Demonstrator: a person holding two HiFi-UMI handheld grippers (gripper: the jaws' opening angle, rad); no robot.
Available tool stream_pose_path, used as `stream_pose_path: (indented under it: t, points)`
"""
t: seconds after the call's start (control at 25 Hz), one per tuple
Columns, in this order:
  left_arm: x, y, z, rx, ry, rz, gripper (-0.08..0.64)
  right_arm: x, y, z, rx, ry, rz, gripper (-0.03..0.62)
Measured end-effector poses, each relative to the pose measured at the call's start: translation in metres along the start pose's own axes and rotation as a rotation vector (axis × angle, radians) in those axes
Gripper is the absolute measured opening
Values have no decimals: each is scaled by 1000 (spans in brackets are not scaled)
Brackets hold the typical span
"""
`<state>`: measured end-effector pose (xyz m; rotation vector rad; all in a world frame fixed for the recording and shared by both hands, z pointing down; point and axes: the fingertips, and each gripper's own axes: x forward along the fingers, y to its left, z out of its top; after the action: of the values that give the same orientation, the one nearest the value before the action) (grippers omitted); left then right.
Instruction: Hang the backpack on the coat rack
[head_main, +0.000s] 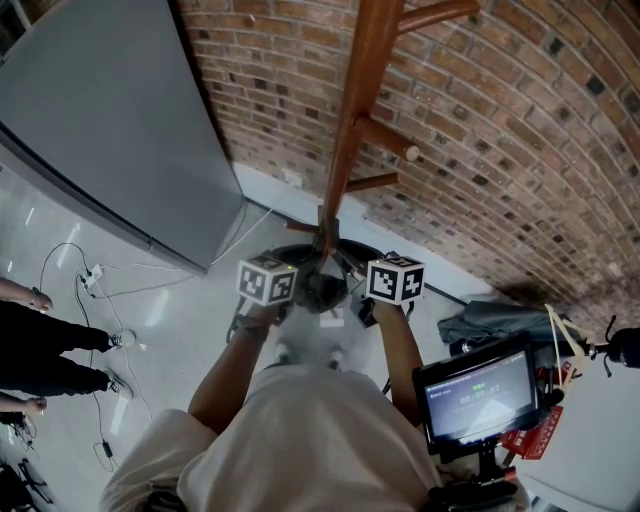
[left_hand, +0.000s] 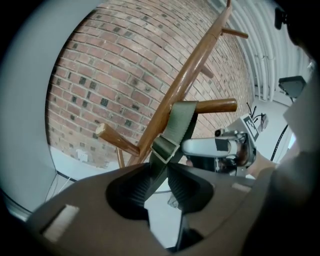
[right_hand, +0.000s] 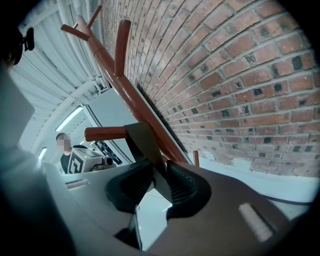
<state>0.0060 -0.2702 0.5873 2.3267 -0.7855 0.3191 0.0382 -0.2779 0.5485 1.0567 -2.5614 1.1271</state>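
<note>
You have before you a coat rack (head_main: 350, 110) of smooth, glossy varnished wood, a backpack strap (left_hand: 177, 125) of matt olive woven cloth, a wall (head_main: 500, 120) of rough, matt red brick, a pale, glossy floor (head_main: 190, 300), a smooth, matt grey panel (head_main: 110, 120), and ribbed, matt black pads (left_hand: 136, 190).

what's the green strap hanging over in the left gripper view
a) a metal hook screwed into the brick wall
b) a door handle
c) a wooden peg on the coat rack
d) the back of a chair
c: the green strap is draped over a wooden peg that sticks out from the coat rack post, in front of the brick wall.
</note>
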Motion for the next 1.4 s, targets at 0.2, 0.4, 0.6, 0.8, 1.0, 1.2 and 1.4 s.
stream_pose_path:
  t: [0.2, 0.4, 0.6, 0.8, 1.0, 1.2, 1.4]
  points:
    - [-1, -1, 2, 26, -12, 15, 121, -3, 2, 5, 4, -29, 14, 97]
    - [-7, -5, 5, 87, -21, 49, 127, -14, 4, 8, -17, -49, 5, 97]
    - [-14, -12, 8, 152, -29, 89, 127, -26, 8, 10, -49, -65, -10, 97]
    - [-31, -20, 23, 224, -78, 137, 103, -45, 14, 19, -125, -95, -67, 93]
    - [-57, -40, 55, 298, -168, 161, 40, -66, 34, 40, -230, -144, -110, 56]
    - [-84, -67, 91, 376, -255, 156, 3, -88, 66, 68, -321, -221, -112, 27]
    - [-111, -97, 120, 468, -335, 157, 0, -113, 100, 96, -402, -311, -103, 6]
